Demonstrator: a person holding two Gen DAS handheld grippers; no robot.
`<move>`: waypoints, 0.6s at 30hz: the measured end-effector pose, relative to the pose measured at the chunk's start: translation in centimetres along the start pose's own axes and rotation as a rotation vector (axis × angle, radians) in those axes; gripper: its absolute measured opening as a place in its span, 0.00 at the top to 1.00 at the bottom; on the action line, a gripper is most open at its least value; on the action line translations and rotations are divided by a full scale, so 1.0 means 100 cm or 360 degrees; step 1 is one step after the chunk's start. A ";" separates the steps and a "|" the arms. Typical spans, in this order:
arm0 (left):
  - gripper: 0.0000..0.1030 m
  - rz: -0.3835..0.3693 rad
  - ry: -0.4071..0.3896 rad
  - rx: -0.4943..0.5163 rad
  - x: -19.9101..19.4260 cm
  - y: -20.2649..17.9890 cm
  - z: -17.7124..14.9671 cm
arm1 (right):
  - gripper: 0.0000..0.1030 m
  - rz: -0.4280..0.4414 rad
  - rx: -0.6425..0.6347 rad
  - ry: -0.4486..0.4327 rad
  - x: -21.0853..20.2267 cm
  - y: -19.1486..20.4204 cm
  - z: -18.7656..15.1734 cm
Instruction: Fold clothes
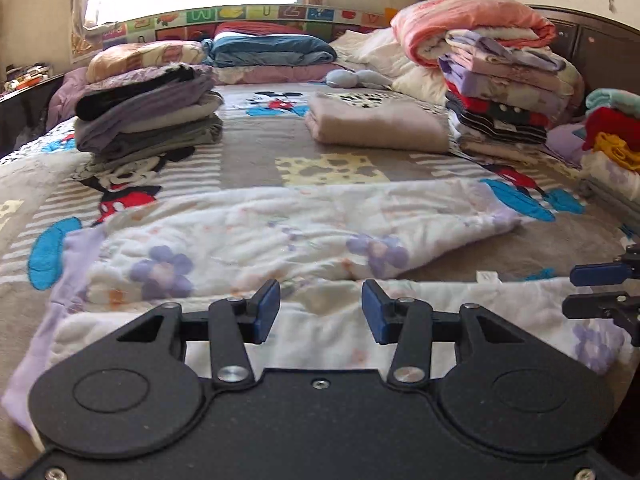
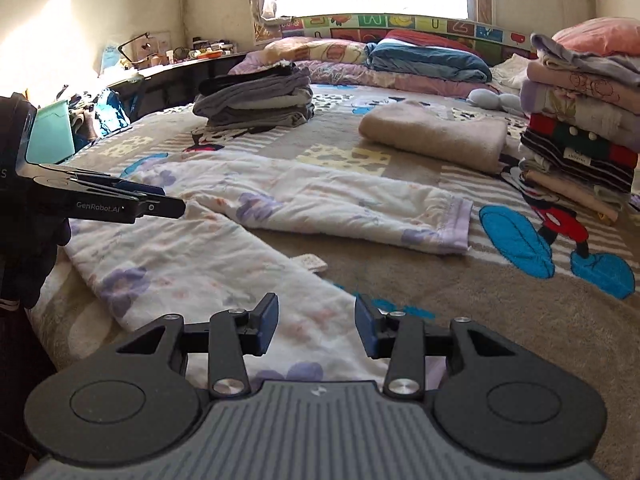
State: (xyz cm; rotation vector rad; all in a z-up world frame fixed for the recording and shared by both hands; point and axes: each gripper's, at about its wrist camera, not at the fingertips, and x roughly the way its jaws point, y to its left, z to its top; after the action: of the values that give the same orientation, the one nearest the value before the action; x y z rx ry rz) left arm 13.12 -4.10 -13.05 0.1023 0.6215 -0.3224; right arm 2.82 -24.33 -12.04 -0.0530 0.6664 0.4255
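"GenRobot.AI" is printed on the left gripper seen side-on; a stacked garment's label is too small to read. Both the left gripper and the right gripper have jaws wide apart, holding nothing, above the floral pyjama trousers spread on the bed, whose near edge is cut off.

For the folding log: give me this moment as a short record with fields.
surface: bed with cartoon blanket
garment in work: white floral pyjama trousers, spread flat, unfolded
left gripper: open, fingers empty, over the trousers
right gripper: open, empty, at the garment's near edge
folded already: grey stack, beige piece, tall mixed stack
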 end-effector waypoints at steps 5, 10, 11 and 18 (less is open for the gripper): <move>0.57 0.0001 0.0138 0.0087 0.013 -0.015 -0.005 | 0.54 -0.0044 0.0011 0.0025 0.001 0.002 -0.009; 0.48 0.0029 0.0058 0.0207 -0.036 0.000 0.001 | 0.54 -0.0015 -0.0072 -0.0118 -0.049 0.006 0.004; 0.48 0.0057 0.0042 0.0255 -0.046 0.003 0.001 | 0.54 -0.0019 -0.0097 -0.0153 -0.060 0.007 0.006; 0.38 0.0269 0.0028 0.0649 -0.100 0.027 -0.028 | 0.48 -0.0112 -0.0550 -0.0167 -0.099 0.020 0.004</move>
State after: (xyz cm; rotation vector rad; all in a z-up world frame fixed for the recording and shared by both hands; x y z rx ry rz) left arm 4.75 1.66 -9.47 0.5466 0.5536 -0.2811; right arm -4.69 -25.99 -5.54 -0.3777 0.4806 0.4689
